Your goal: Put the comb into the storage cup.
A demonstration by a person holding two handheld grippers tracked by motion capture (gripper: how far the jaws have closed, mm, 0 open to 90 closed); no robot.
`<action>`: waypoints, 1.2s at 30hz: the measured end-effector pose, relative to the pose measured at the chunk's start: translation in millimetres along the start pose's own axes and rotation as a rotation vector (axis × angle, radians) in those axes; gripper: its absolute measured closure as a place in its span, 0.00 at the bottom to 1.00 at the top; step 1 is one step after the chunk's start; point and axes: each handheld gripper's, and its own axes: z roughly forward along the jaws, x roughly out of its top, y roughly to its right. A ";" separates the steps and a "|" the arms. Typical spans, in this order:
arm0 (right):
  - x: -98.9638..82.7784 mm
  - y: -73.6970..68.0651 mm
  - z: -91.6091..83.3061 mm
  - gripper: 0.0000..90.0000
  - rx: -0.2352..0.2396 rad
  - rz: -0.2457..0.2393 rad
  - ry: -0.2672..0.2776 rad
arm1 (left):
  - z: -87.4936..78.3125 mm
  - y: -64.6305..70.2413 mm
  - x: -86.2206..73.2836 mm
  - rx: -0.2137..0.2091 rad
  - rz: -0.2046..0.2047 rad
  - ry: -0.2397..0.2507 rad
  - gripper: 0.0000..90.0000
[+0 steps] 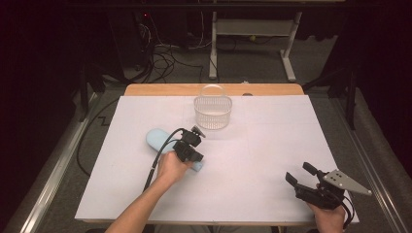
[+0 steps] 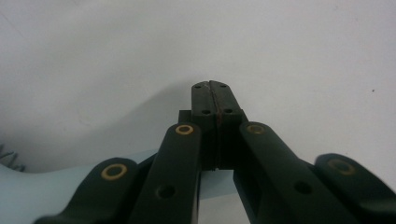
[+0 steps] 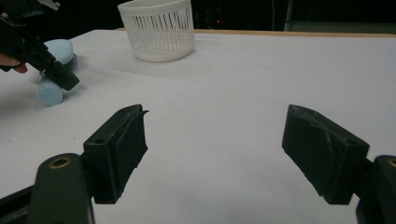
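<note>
A light blue brush (image 1: pixel 156 138) lies on the white sheet left of centre, its handle pointing toward the near right. My left gripper (image 1: pixel 196 157) hangs over the handle end with its jaws pressed together and nothing between them. In the left gripper view the shut tips (image 2: pixel 215 88) point down at the bare sheet, and the blue brush (image 2: pixel 37 191) passes under the jaws at lower left. My right gripper (image 1: pixel 299 172) rests open near the front right edge. In the right gripper view the jaws (image 3: pixel 217 135) stand wide apart, with the brush (image 3: pixel 49 93) far off at left.
A white slotted plastic basket (image 1: pixel 213 112) stands at the back centre of the table; its wall (image 3: pixel 158 32) is seen again in the right gripper view. The white sheet (image 1: pixel 272 141) covers the wooden tabletop. Cables and desk legs lie on the floor beyond.
</note>
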 end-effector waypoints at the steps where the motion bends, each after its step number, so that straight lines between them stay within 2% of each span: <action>1: 0.0 0.0 0.1 0.25 0.000 -0.001 -0.001 | -0.2 0.7 -1.1 0.003 0.002 0.002 0.98; 11: 0.1 -0.4 0.8 0.25 -0.004 -0.006 -0.006 | -1.5 5.9 -8.5 0.028 0.030 -0.004 0.98; 36: 0.2 -0.8 0.5 0.25 0.000 -0.007 -0.003 | -8.5 13.1 -36.1 0.002 0.049 0.010 0.98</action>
